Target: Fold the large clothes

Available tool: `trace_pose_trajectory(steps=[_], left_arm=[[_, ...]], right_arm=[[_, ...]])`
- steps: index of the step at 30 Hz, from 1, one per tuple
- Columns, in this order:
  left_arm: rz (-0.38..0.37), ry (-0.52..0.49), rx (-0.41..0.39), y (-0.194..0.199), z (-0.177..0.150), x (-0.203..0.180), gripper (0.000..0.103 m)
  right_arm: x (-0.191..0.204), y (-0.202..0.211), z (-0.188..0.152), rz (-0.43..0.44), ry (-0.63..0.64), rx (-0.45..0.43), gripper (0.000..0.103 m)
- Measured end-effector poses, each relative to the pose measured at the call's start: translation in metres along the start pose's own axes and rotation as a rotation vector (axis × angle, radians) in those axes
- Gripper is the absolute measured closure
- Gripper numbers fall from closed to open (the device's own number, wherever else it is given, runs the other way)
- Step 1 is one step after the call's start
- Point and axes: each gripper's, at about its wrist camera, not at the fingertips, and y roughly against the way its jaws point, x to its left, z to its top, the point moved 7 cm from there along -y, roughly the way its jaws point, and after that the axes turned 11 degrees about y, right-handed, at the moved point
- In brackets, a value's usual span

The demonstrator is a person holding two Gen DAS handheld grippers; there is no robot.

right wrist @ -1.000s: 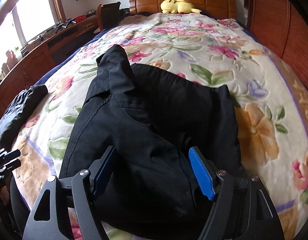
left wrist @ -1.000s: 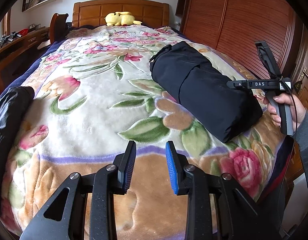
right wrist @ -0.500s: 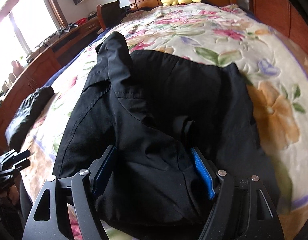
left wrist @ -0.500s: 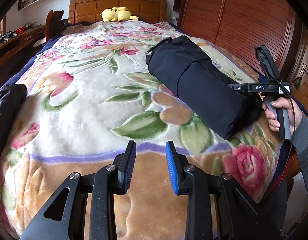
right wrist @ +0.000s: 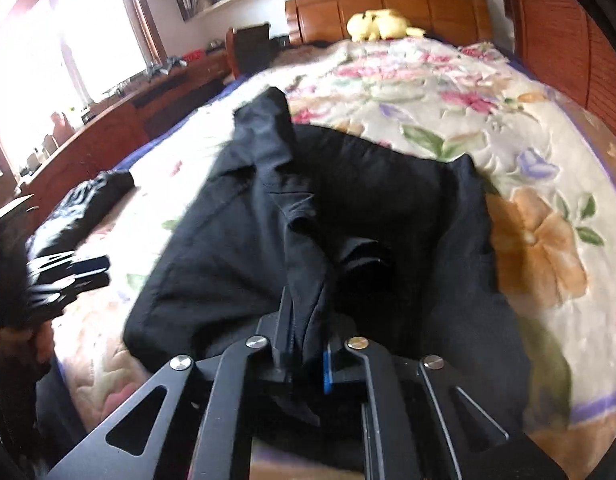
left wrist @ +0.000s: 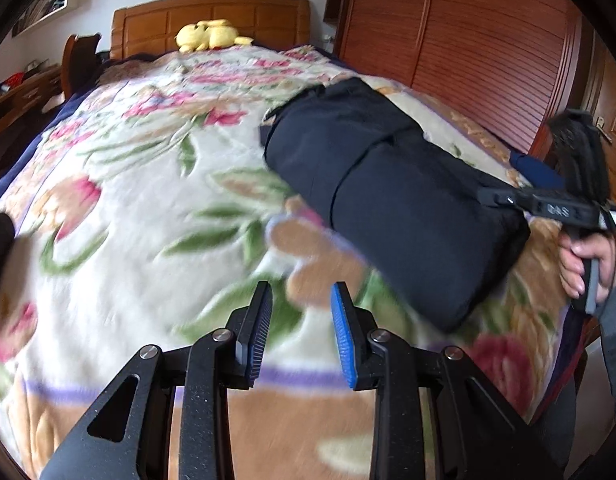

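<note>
A: Black garment (right wrist: pixel 348 208) lay half-folded on the floral blanket (right wrist: pixel 508 128), near the bed's foot, right side. Right gripper (right wrist: pixel 304 344) had pinched a ridge of its near hem between closed fingers.

B: Left gripper (left wrist: pixel 300 320)?

A: Fingers narrowly apart, nothing between them, above bare blanket, well apart from the garment.

B: Risk?

A: The pinch looked thin; a one-sided pull could slip out or drag the whole bundle askew.

B: View differences?

A: Left view showed the person's hand (left wrist: pixel 588 264) on the right handle. Right view alone showed the clamp, plus a second dark garment (right wrist: pixel 84 212) by the far bed edge.
</note>
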Motion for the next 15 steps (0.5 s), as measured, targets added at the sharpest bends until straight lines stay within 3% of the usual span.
trace_pose_trajectory(steps=[3,7,11,15], left_arm=[[-0.018,-0.019,-0.017,-0.007,0.016,-0.016,0.072],[-0.046,-0.049,-0.035,-0.014,0.034,-0.038,0.072],[-0.073,-0.083,-0.042,-0.025,0.053,-0.060,0.072],[-0.092,-0.104,-0.031,-0.045,0.074,-0.078,0.071]], right_arm=[[-0.007,0.027,-0.005,-0.025,0.001,-0.071,0.098],[-0.027,0.065,-0.016,-0.127,-0.041,-0.152,0.098],[-0.061,0.063,-0.055,-0.236,-0.125,-0.089,0.098],[-0.068,0.046,-0.084,-0.230,-0.157,-0.054,0.098]])
